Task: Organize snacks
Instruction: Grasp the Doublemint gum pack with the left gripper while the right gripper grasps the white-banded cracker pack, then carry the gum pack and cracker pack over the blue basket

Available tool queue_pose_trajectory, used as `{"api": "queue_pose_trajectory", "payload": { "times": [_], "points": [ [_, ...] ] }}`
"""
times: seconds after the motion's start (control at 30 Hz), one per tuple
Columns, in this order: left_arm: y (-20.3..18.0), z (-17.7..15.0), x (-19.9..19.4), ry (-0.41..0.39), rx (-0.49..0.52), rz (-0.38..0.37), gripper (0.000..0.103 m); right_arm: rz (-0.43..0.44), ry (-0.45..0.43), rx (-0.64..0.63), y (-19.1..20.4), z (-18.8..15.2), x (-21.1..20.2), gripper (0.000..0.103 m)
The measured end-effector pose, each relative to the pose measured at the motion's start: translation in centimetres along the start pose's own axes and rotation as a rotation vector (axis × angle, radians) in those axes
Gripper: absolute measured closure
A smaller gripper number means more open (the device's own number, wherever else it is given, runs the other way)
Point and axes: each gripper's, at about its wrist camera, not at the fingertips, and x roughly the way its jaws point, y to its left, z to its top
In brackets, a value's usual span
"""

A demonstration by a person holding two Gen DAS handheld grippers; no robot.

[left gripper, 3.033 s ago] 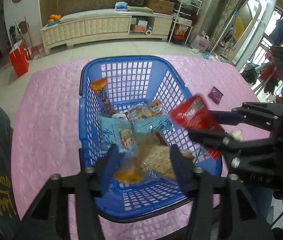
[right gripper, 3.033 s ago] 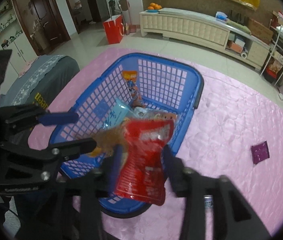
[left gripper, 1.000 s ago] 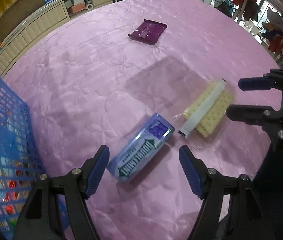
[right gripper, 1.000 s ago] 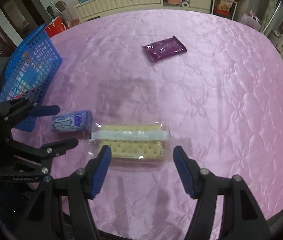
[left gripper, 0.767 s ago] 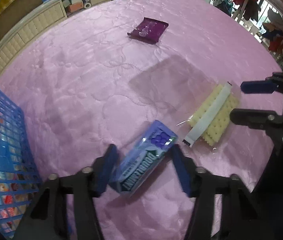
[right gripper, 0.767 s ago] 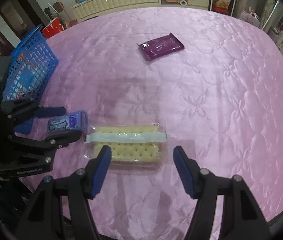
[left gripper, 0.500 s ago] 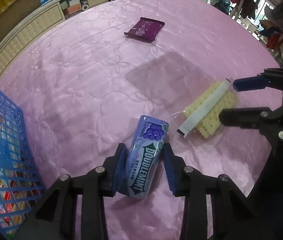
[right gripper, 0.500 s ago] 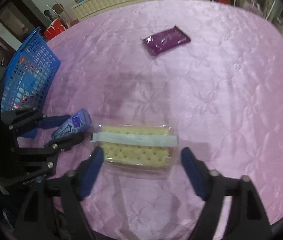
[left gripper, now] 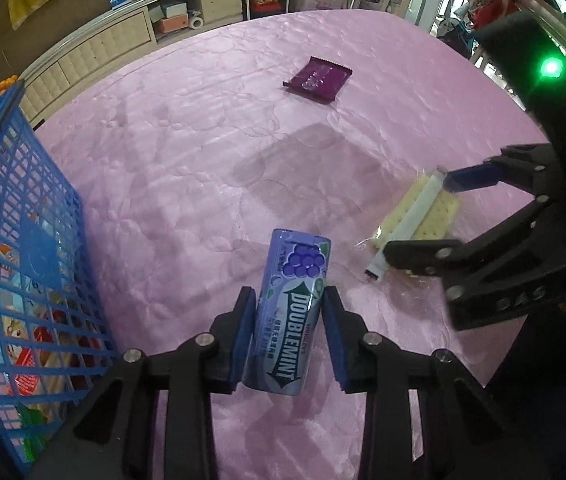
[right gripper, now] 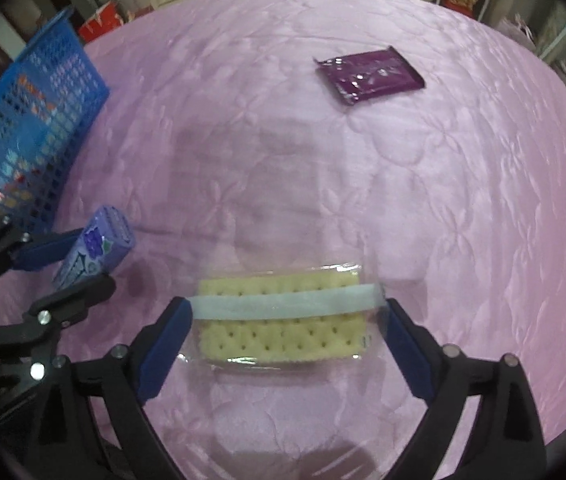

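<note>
My left gripper (left gripper: pixel 288 332) is shut on a purple Doublemint gum pack (left gripper: pixel 292 312), held tilted just above the pink tablecloth; the pack also shows in the right wrist view (right gripper: pixel 97 246). My right gripper (right gripper: pixel 287 336) is wide apart with its pads at both ends of a clear-wrapped cracker pack (right gripper: pixel 283 328), which lies flat on the cloth (left gripper: pixel 417 210). A purple snack packet (left gripper: pixel 317 79) lies farther back (right gripper: pixel 369 74). The blue basket (left gripper: pixel 7 240) with several snacks in it stands to the left (right gripper: pixel 31 116).
The pink quilted tablecloth (left gripper: pixel 203 152) covers a round table; its edge curves close on the right and near side. A cream sideboard (left gripper: pixel 115 44) and shelves stand beyond the table. The right gripper's body (left gripper: pixel 523 248) is close beside the left one.
My left gripper has closed on the gum pack and lifted it slightly. My right gripper has moved down and forward until its pads straddle the cracker pack.
</note>
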Motion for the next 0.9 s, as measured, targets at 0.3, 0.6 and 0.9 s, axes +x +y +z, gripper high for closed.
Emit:
{"api": "queue_pose_trajectory", "payload": {
  "times": [0.3,0.6,0.9],
  "points": [
    [0.7,-1.0,0.4,0.021,-0.048,-0.016,0.071,-0.066,-0.005,-0.093,2.2,-0.6,1.2,0.005],
    [0.2,-1.0,-1.7,-0.014,-0.056,-0.024,0.071,-0.062,-0.091,-0.089,1.4,-2.7,-1.6,0.023],
    [-0.2,-0.4,-8.6,-0.135,-0.057,-0.015,0.072,-0.073,-0.237,-0.096,2.4,-2.8,-9.8,0.023]
  ]
}}
